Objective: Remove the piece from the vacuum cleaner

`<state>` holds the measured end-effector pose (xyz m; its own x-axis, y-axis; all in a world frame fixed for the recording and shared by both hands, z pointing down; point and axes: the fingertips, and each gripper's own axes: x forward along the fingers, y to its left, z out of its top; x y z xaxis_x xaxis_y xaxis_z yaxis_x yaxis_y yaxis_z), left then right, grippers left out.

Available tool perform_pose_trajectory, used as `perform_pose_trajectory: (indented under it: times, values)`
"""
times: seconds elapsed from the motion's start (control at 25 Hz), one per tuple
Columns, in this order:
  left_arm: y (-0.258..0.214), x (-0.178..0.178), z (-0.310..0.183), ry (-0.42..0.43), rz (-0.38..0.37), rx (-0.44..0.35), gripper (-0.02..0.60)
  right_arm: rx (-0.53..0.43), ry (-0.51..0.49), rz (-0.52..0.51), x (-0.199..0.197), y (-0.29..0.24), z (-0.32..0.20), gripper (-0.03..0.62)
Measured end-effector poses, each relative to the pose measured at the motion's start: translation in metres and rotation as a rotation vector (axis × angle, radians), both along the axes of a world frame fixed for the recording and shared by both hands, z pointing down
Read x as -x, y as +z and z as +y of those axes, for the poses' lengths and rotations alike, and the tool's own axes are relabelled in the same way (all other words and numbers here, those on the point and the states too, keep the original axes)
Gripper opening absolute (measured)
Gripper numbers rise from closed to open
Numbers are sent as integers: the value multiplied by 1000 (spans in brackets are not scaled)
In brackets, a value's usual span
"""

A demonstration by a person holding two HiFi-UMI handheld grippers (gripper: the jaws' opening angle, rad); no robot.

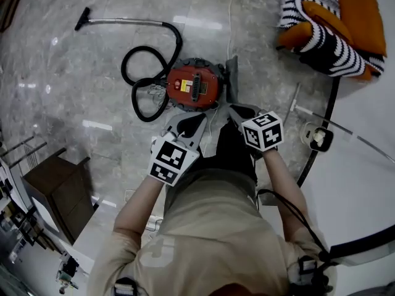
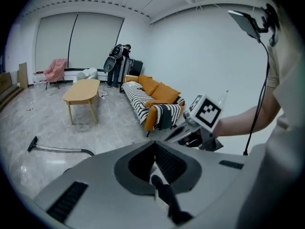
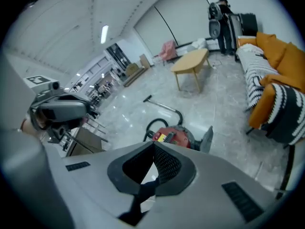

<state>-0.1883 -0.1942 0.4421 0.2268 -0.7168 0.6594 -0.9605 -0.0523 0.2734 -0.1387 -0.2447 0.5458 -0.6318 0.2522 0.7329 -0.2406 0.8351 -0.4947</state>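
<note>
The left gripper [image 1: 183,123] and right gripper [image 1: 237,111] are closed, empty. The vacuum cleaner [image 1: 194,85] lies at 12 o'clock, its grey flap [image 1: 232,79] nearest the right gripper.

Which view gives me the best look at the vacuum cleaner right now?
The head view: it looks down on the whole red vacuum cleaner, with its hose and wand. The right gripper view shows its body small and partly hidden. The left gripper view catches little but the wand.

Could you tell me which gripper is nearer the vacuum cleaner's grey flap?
Right. The right gripper hovers just short of the grey flap; the left gripper is farther off, toward the hose side.
</note>
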Motion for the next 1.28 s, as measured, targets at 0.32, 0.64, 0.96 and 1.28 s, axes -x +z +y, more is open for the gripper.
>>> perform_pose_trajectory:
  times: [0.32,0.64,0.96,1.28]
  values:
    - [50,-9,1,-2,50,57,-8,-42,-33,101,-8,95,-19,2]
    - [103,-23,6,-24,99,110,-8,-77,-65,105,-7,155,-20,2]
    - [150,-35,12,-82,165,117,-8,-66,-98,192,-16,219,-18,2]
    - [186,-36,35,-113,198,173,-8,-144,-21,221,-3,260,-48,3]
